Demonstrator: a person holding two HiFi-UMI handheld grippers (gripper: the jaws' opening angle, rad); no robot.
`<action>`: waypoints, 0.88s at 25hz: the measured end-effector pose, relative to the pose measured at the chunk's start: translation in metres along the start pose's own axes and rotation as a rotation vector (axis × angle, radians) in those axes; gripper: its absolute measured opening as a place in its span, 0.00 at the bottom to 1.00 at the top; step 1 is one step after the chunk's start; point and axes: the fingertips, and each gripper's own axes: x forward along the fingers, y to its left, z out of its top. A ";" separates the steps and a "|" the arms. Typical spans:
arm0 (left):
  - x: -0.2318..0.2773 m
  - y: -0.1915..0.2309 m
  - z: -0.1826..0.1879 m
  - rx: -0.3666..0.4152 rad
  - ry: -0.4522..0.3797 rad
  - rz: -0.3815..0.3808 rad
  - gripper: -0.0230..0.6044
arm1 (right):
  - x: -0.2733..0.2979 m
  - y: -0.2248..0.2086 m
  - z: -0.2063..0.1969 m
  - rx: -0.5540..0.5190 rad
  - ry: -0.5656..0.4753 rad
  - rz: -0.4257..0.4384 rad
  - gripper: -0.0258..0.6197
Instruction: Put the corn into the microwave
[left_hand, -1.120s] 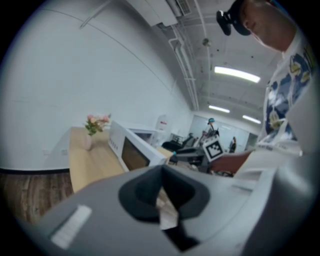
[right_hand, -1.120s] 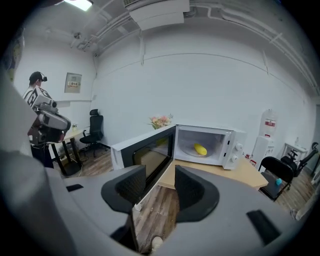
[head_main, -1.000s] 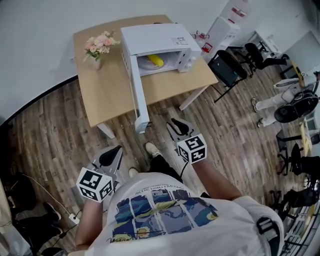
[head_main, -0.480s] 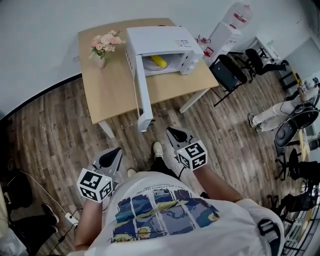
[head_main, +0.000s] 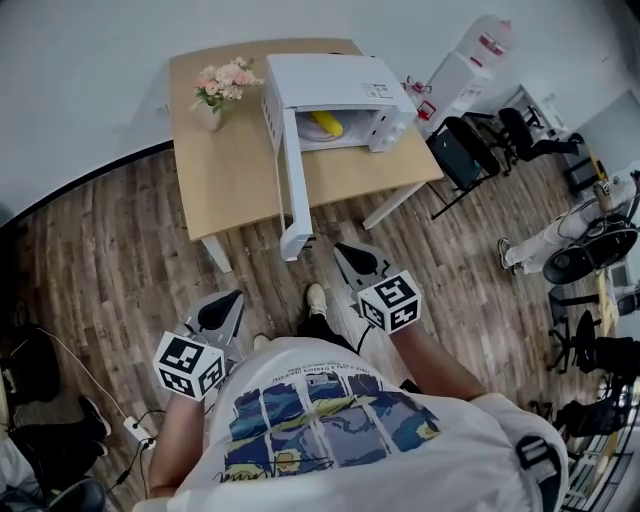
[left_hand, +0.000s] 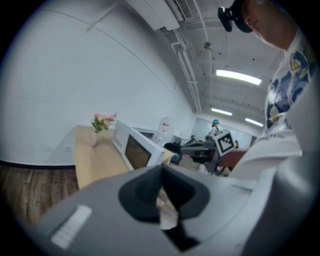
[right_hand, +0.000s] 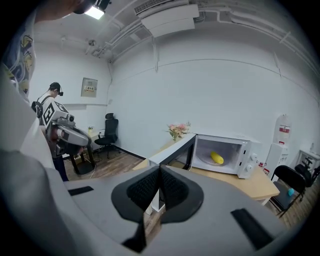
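Observation:
The yellow corn lies inside the white microwave on the wooden table. The microwave door hangs wide open toward me. The right gripper view also shows the corn on the oven's floor. My right gripper is held over the wooden floor, well short of the table, shut with nothing between its pads. My left gripper hangs lower left, near my body, and is also shut and empty. Both point toward the table.
A vase of pink flowers stands on the table left of the microwave. Black chairs and a water dispenser sit to the right. Cables and a power strip lie on the floor at the left. Another person stands far off.
My right gripper has shifted slightly right and up in the head view. The table and microwave have drifted right in that view. My left gripper has barely moved.

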 end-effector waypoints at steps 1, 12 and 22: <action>0.000 0.000 0.000 -0.001 0.001 0.001 0.05 | 0.000 0.001 0.001 -0.001 -0.001 0.003 0.06; 0.006 -0.006 -0.002 0.012 0.017 -0.023 0.05 | -0.008 0.008 -0.003 -0.001 0.003 0.009 0.05; 0.010 -0.010 -0.009 0.007 0.038 -0.039 0.05 | -0.013 0.010 -0.012 0.014 0.012 0.003 0.05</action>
